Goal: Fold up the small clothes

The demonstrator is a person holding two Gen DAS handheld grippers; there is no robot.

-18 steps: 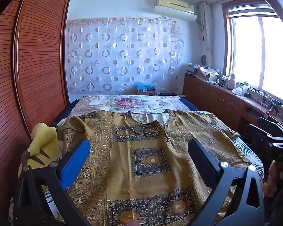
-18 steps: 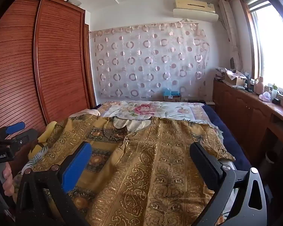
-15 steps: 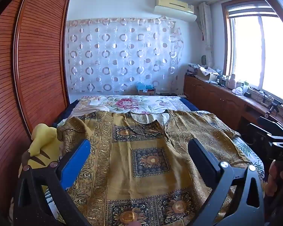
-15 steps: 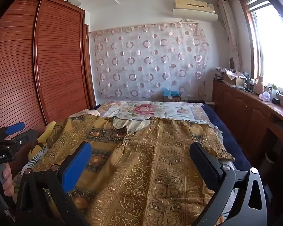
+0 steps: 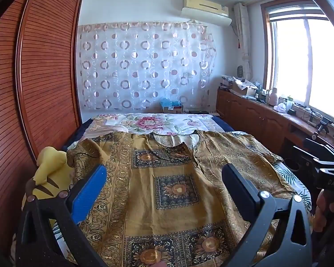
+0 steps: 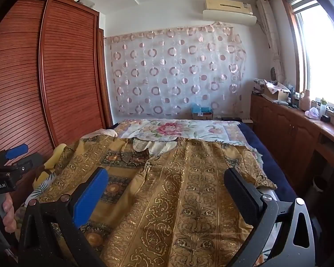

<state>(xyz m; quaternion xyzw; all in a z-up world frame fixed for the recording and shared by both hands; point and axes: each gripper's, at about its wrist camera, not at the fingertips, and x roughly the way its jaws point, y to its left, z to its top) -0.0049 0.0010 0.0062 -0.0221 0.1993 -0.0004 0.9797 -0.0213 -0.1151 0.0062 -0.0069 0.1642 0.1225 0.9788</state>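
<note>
A gold and brown patterned garment point(image 5: 176, 189) point(image 6: 189, 191) lies spread flat on the bed, neckline toward the far end. Its right half is folded over, showing a different scroll pattern. My left gripper point(image 5: 164, 178) hovers above the garment's middle, wide open, with nothing between its fingers. My right gripper point(image 6: 164, 180) hangs over the garment's right half, also wide open and empty. In the right wrist view the left gripper point(image 6: 9, 155) appears at the left edge, held by a hand point(image 6: 6, 211). In the left wrist view the right gripper's body point(image 5: 322, 162) shows at the right edge.
A floral bedspread point(image 5: 158, 122) covers the far end of the bed. A yellow plush toy point(image 5: 49, 173) sits at the bed's left edge beside the wooden wardrobe point(image 5: 44, 66). A wooden counter point(image 5: 267, 115) with clutter runs under the window on the right.
</note>
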